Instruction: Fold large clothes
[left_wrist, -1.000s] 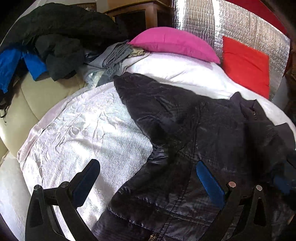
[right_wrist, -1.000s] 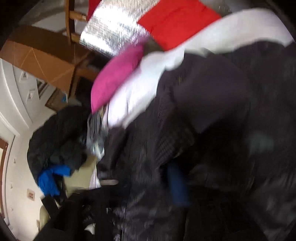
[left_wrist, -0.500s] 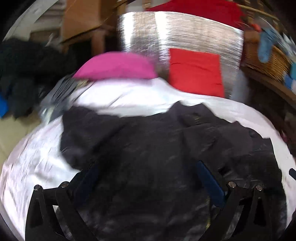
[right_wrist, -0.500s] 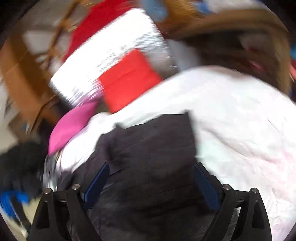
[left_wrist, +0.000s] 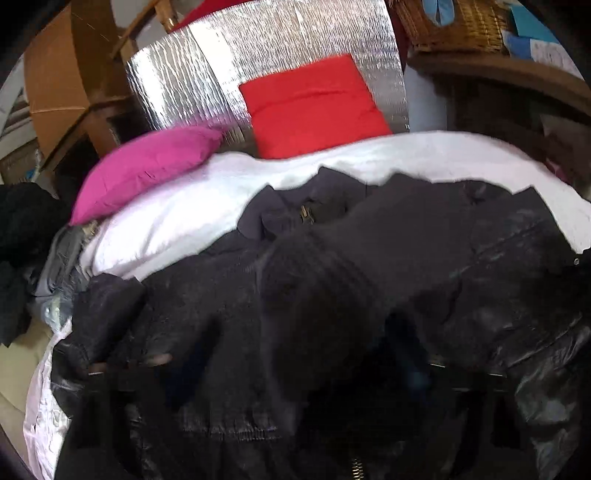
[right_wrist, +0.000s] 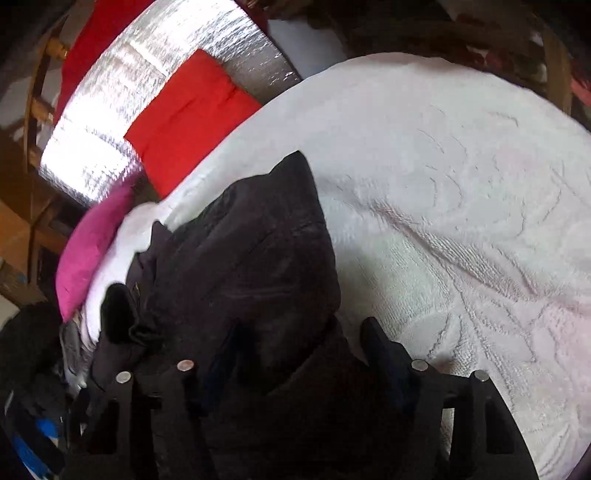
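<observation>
A large black quilted jacket (left_wrist: 332, 302) lies spread on a white bed cover (left_wrist: 177, 218). In the left wrist view the jacket fills the foreground and blur hides most of my left gripper (left_wrist: 295, 369); its jaws look spread wide over the fabric. In the right wrist view the jacket (right_wrist: 236, 266) lies to the left on the bed cover (right_wrist: 461, 206). My right gripper (right_wrist: 295, 347) is open, its fingers straddling the jacket's right edge; the right finger (right_wrist: 380, 347) rests over the white cover.
A pink pillow (left_wrist: 147, 166) and a red cushion (left_wrist: 314, 107) sit at the bed's head against a silver foil panel (left_wrist: 258, 55). A pile of dark clothes (left_wrist: 22, 236) lies at the left. A wicker basket (left_wrist: 454, 22) stands at the back right.
Both grippers have swung right and dropped close to the jacket. The left view turned from the jacket's left sleeve to its collar and body. The right gripper moved to the jacket's right edge.
</observation>
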